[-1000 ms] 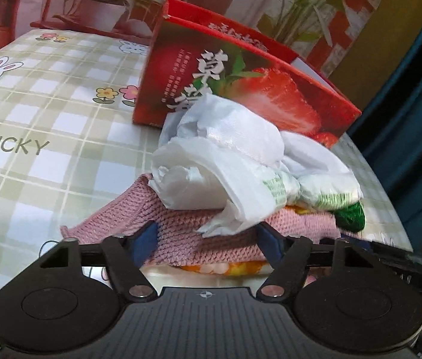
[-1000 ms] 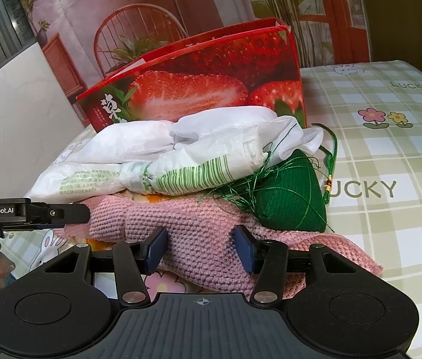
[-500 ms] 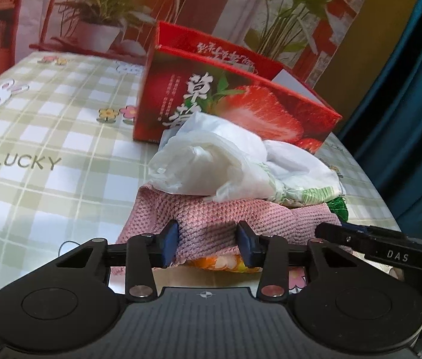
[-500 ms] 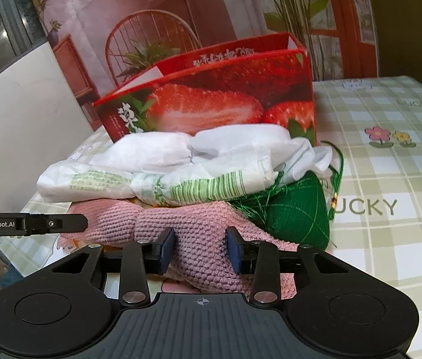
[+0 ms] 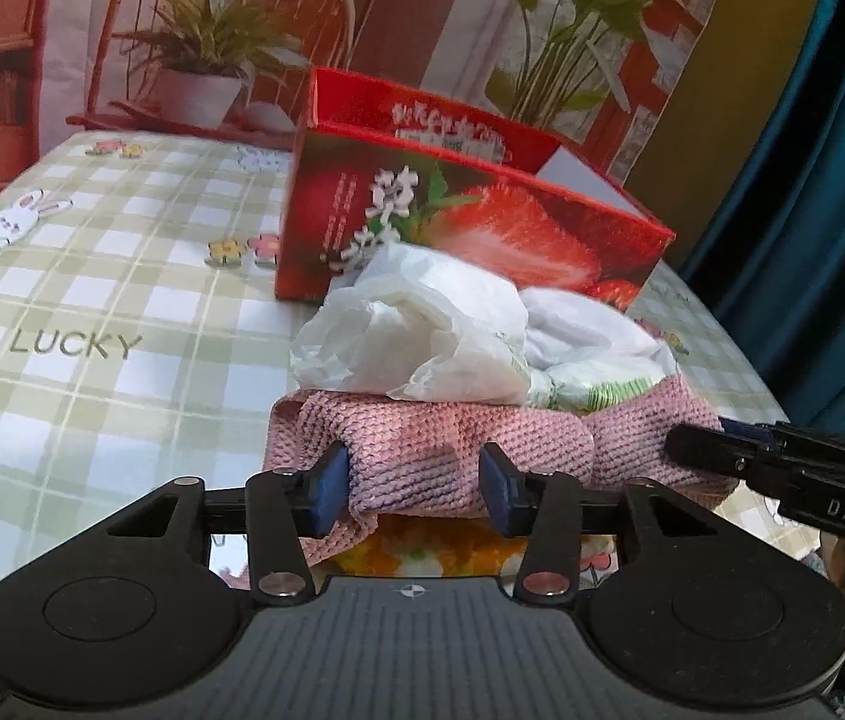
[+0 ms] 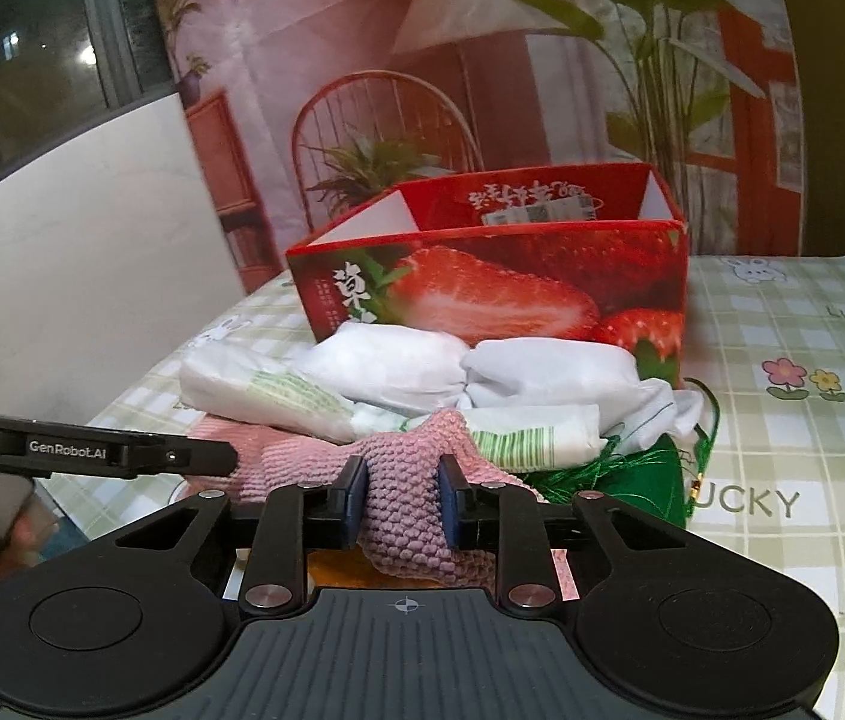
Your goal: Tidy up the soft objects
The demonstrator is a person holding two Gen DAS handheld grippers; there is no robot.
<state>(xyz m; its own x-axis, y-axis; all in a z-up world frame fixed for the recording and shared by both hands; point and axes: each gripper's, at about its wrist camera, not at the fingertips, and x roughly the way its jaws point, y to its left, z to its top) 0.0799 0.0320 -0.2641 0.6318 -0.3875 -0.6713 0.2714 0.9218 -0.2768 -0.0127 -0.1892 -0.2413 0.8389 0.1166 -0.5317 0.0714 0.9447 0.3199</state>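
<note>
You're over a table in a green-and-white checked "LUCKY" cloth (image 5: 92, 300), plant-and-chair printed backdrop behind, teal curtain at right. One open red strawberry-print cardboard box (image 5: 470, 222) stands at the back; in front, one pile: one pink knitted cloth (image 5: 422, 438) under crumpled white plastic bags (image 5: 422, 330) (count unclear), one green tasselled pouch (image 6: 650, 480) at its right. Your left gripper (image 5: 416, 486) sits partly closed with the cloth's near edge bunched between its blue pads, and your right gripper (image 6: 401, 498), jaws just been closing, pinches a raised fold of the same cloth tightly.
</note>
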